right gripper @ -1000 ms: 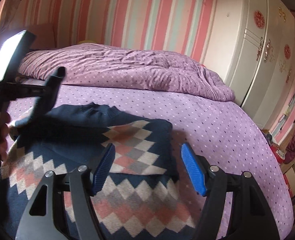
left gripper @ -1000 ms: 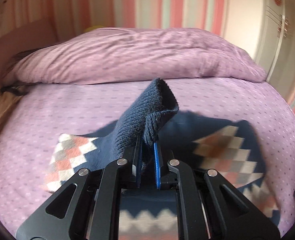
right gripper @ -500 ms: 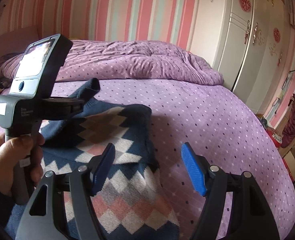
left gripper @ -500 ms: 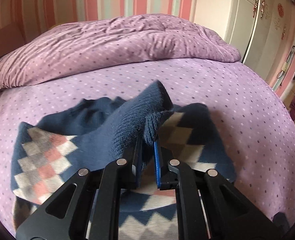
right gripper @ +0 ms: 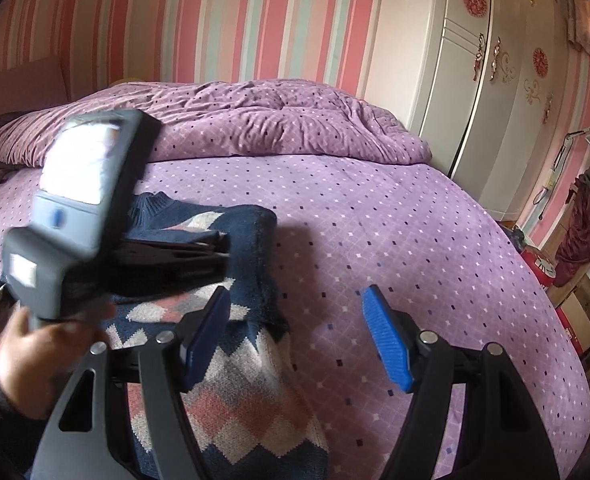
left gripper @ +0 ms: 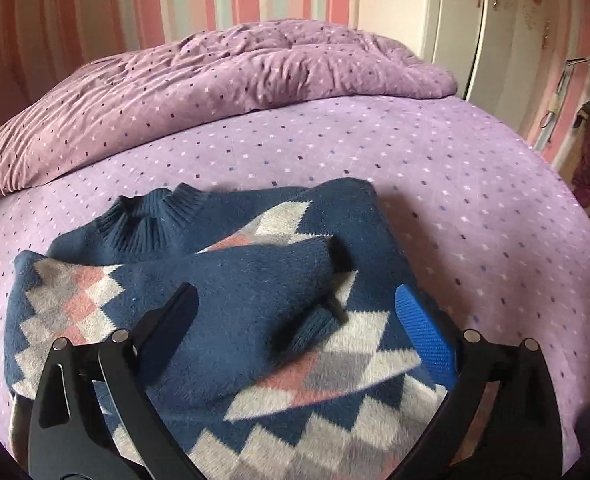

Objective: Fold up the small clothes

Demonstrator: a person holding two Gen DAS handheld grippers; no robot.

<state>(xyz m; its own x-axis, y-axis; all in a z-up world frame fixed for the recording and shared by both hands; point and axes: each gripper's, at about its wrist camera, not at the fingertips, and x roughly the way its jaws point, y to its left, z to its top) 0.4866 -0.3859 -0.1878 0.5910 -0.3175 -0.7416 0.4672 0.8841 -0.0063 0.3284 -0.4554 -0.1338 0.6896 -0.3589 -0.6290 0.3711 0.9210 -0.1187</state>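
Note:
A navy sweater with a pink, grey and white diamond pattern lies flat on the purple bed sheet. Its ribbed collar points toward the duvet. One sleeve is folded across the chest, with the cuff lying loose. My left gripper hovers just over that sleeve. Its jaws are opening wide and the pads touch nothing. In the right wrist view a hand holds the left gripper over the sweater. My right gripper stands open above the sweater's right edge and holds nothing.
A rumpled purple duvet lies across the far end of the bed. A white wardrobe stands at the right against the striped wall. Clothes and boxes crowd the floor beside the bed's right edge.
The left gripper carried the sleeve to the right across the sweater and downward, then opened and let it go; the sleeve now rests on the chest. The right gripper drifted slightly, still open.

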